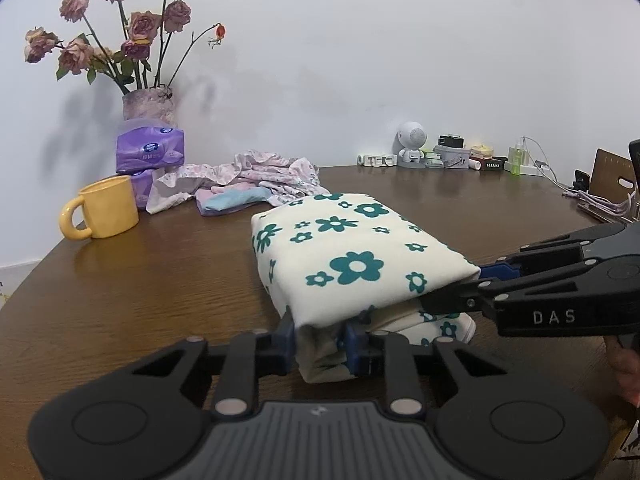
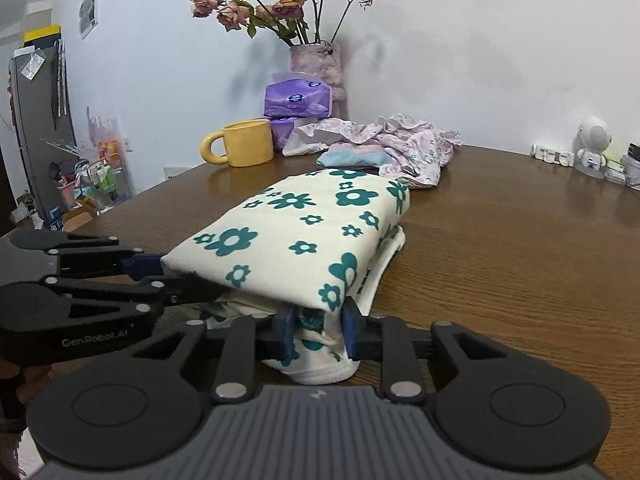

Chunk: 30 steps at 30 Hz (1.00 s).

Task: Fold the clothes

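Floral cloth: it is lying on the table as a thick folded packet, several layers showing at the near edge, the top layer arching over the ones beneath.
Left gripper: I am pinching the near left corner of the cloth, my blue pads pressing a bunch of layers between them.
Right gripper: I am clamping the near right corner the same way (from the other view it is coming in sideways at the packet's edge).
Progress: I am judging this piece mostly folded, since it is already compact and squared; whether I am laying a last fold down or just lifting the packet, I cannot tell.
Pink clothes: they are sitting crumpled at the back, with a blue piece lying looser in front, so I am reckoning these remain to fold.
Mug: it is standing well apart, clear of the work.
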Each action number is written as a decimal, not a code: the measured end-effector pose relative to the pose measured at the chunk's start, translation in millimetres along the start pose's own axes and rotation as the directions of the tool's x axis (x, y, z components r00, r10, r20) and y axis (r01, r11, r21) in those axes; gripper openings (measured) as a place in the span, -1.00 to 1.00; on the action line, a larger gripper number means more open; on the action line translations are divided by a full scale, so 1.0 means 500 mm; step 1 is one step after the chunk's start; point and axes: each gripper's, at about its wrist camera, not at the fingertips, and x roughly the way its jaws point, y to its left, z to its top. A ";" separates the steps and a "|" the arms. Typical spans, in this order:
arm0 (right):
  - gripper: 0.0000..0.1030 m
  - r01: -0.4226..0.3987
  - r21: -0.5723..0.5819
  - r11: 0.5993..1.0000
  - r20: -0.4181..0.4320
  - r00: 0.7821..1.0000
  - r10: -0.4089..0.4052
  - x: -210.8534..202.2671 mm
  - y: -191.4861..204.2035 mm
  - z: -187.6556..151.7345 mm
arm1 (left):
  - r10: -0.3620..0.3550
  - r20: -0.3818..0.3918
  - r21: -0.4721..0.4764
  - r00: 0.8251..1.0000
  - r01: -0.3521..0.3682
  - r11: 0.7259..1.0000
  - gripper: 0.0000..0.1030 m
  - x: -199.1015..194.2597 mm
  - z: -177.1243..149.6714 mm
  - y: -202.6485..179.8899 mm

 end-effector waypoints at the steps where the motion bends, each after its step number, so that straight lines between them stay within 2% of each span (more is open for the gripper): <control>1: -0.56 0.002 0.000 1.000 -0.002 1.000 -0.002 -0.001 0.000 0.000 | -0.001 0.005 -0.002 1.000 0.001 1.000 -0.49 -0.002 0.000 0.002; 3: -0.52 0.002 -0.004 1.000 -0.001 1.000 -0.002 -0.004 0.003 -0.001 | 0.002 0.013 0.005 1.000 -0.002 1.000 -0.38 -0.003 0.000 0.001; 4: -0.52 0.004 -0.006 1.000 0.002 1.000 -0.004 -0.004 0.005 -0.001 | 0.007 0.015 0.015 1.000 -0.007 1.000 -0.38 -0.004 -0.001 -0.002; 7: -0.66 0.016 -0.001 1.000 0.001 1.000 -0.016 -0.001 0.007 -0.003 | 0.019 0.013 0.024 1.000 -0.019 1.000 -0.62 0.000 -0.003 -0.009; 10: -0.70 0.019 0.004 1.000 -0.004 1.000 -0.019 -0.003 0.006 -0.003 | 0.025 0.014 0.038 1.000 -0.026 0.999 -0.65 -0.002 -0.004 -0.012; 12: -0.69 0.020 0.006 1.000 -0.006 1.000 -0.020 -0.006 0.005 -0.003 | 0.022 0.020 0.040 1.000 -0.023 0.999 -0.56 -0.004 -0.006 -0.012; 15: -0.55 0.020 0.008 1.000 -0.009 1.000 -0.020 -0.009 0.004 -0.003 | 0.022 0.019 0.022 1.000 -0.023 0.999 -0.36 -0.013 -0.009 -0.004; 18: -0.55 0.027 0.014 1.000 -0.009 1.000 -0.027 -0.013 0.002 -0.005 | 0.035 0.015 0.014 0.999 -0.035 0.999 -0.36 -0.018 -0.013 0.003; 20: -0.62 0.027 0.020 0.999 -0.010 1.000 -0.027 -0.011 0.002 -0.005 | 0.035 0.013 0.013 0.999 -0.035 0.999 -0.44 -0.016 -0.015 0.004; 21: -0.75 0.025 0.024 0.999 -0.011 1.000 -0.025 -0.009 0.002 -0.005 | 0.032 0.011 0.015 0.999 -0.032 0.999 -0.53 -0.014 -0.015 0.004; 22: -0.77 0.023 0.027 0.999 -0.013 1.000 -0.022 -0.007 0.002 -0.006 | 0.031 0.008 0.022 0.999 -0.031 0.999 -0.73 -0.011 -0.016 0.000; 30: -0.82 0.037 0.040 0.999 -0.019 0.999 -0.037 -0.014 -0.006 -0.004 | 0.008 0.006 0.063 1.000 -0.009 0.998 -0.75 -0.015 -0.017 -0.017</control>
